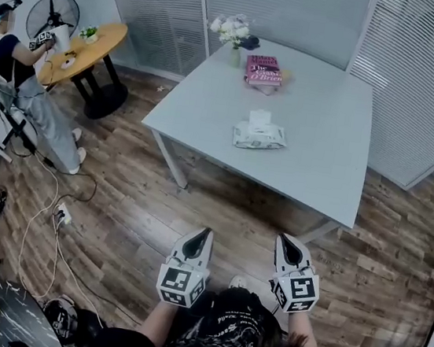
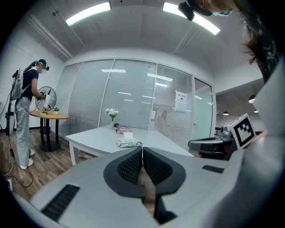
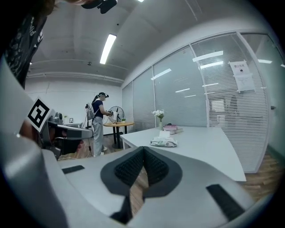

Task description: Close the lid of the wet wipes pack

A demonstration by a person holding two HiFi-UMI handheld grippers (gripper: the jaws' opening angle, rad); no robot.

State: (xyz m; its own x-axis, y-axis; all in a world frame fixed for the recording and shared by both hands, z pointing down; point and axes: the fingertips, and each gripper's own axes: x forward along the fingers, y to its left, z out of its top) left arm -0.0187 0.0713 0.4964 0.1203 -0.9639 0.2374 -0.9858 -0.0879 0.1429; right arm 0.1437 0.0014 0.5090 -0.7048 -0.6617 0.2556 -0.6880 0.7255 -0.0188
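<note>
A white wet wipes pack lies near the middle of the grey table, its lid standing up open. The pack shows far off in the left gripper view, and the same pack in the right gripper view. My left gripper and right gripper are held close to my body over the wooden floor, well short of the table. Both are shut with nothing between their jaws.
A pink book and a vase of white flowers stand at the table's far side. A person works at a round wooden table with a fan at the left. Cables trail on the floor.
</note>
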